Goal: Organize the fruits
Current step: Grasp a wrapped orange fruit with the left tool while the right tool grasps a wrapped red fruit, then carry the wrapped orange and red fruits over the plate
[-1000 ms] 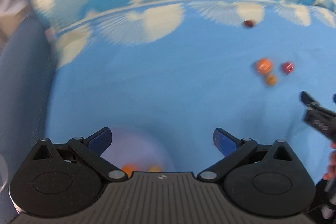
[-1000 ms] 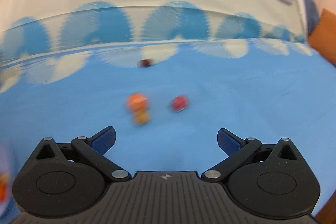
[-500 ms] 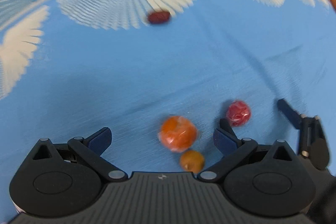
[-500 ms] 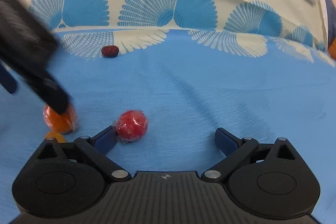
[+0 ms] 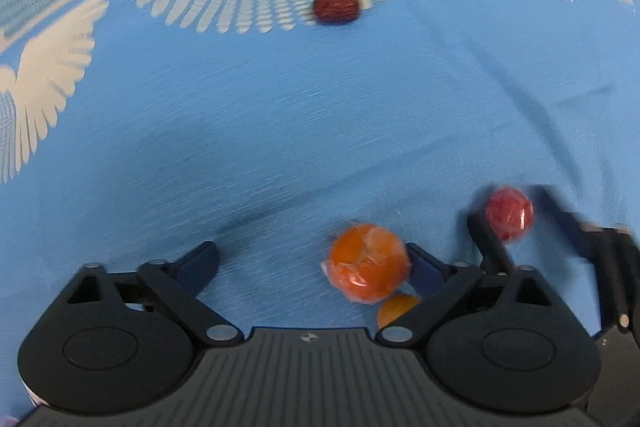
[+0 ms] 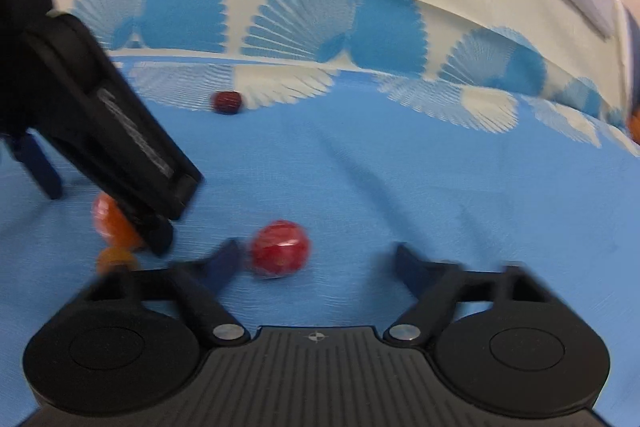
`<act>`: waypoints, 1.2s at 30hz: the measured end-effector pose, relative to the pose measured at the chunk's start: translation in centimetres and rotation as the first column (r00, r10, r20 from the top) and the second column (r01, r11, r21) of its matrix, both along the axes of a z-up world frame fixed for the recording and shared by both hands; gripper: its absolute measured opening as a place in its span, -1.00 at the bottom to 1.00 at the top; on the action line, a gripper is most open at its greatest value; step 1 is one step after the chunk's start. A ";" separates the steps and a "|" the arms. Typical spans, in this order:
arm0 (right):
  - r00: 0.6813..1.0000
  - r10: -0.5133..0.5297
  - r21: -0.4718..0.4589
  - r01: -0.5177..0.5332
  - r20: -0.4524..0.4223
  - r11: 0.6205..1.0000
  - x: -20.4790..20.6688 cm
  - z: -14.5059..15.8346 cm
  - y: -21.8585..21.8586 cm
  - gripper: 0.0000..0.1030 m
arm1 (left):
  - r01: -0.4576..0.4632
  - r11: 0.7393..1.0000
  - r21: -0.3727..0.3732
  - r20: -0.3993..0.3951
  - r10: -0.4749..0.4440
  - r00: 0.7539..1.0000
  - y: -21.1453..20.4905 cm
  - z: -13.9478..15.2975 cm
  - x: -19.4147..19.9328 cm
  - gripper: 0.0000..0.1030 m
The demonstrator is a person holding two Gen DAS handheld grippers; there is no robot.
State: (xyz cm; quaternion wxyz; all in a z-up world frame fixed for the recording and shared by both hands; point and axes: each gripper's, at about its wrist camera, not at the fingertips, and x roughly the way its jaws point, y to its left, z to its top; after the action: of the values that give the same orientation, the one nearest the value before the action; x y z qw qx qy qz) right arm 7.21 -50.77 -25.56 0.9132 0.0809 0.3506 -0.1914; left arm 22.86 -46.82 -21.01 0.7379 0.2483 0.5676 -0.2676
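Motion blur on both wrist views, worst at the fingertips. The small orange fruit (image 5: 397, 308) is half hidden behind the left hand-held gripper (image 5: 316, 263)'s right finger; in the right view it's a smear at (image 6: 116, 259). The big orange (image 5: 368, 268) is partly covered there by the left gripper's finger, only its left part shows (image 6: 106, 219). No hands in view.

Materials: big orange and red fruit (image 6: 281, 250) both look wrapped in clear crinkly film, glossy highlights, roughly round. The date (image 5: 335, 8) is dark red, oblong, wrinkled, bare. Cloth (image 5: 280, 131) on the worktop is blue, fine weave, with white and blue fan prints along the far edge.

Pose: left hand-held gripper points steeply down, jaws closing, big orange between them touching the right finger, clear gap to the left finger. Right hand-held gripper (image 6: 316, 261) angled shallower, jaws closing, red fruit between them against the left finger, the right finger not on it yet. The two grippers sit close side by side.

Fruit positions: big orange, small orange touching it on the near side, red fruit just right of them; date well apart, at the fan print.
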 end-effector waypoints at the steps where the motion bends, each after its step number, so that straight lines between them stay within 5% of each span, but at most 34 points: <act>1: 1.000 -0.003 0.008 0.003 0.001 1.000 0.0 0.1 0.1 -0.38 | 0.019 1.000 -0.013 0.002 -0.019 1.000 0.0 0.6 -0.3 0.22; 3: 1.000 -0.028 0.013 0.028 0.009 1.000 0.0 0.2 -0.1 -0.38 | 0.042 0.998 -0.042 -0.031 -0.043 0.999 0.1 1.7 -0.8 -0.18; 11: 0.939 -0.340 -0.025 0.341 0.049 0.940 -3.3 1.3 -3.3 -0.38 | -0.045 0.999 -0.002 0.056 0.045 0.997 6.5 6.1 -0.9 -0.18; 17: 0.919 -0.366 -0.084 0.380 0.148 0.921 -6.7 7.7 -0.6 -0.37 | -0.120 0.993 0.023 0.151 0.115 0.982 18.2 11.6 -5.0 -0.18; 20: 0.933 -0.293 -0.026 0.305 0.208 0.952 -9.5 11.8 3.4 -0.37 | -0.186 0.983 0.016 0.155 0.181 0.971 24.3 14.2 -7.9 -0.18; 26: 0.968 -0.002 0.043 -0.009 0.252 0.999 -14.9 18.4 13.0 -0.37 | -0.276 0.961 -0.002 0.199 0.271 0.942 33.5 17.7 -13.9 -0.18; 31: 0.952 0.152 0.229 -0.215 0.264 0.949 -17.9 22.2 19.3 -0.37 | -0.334 0.941 -0.045 0.225 0.335 0.915 39.7 19.5 -19.0 -0.18; 36: 0.909 0.321 0.224 -0.382 0.264 0.897 -19.8 24.3 25.8 -0.37 | -0.339 0.938 -0.073 0.262 0.346 0.901 43.3 19.9 -23.7 -0.18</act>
State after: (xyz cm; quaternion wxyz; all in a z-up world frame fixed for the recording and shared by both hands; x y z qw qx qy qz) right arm -12.59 -24.99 -1.28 0.9461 0.1606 0.2787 0.0374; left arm -0.79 -3.53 -1.08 0.8472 0.1695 0.4925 -0.1046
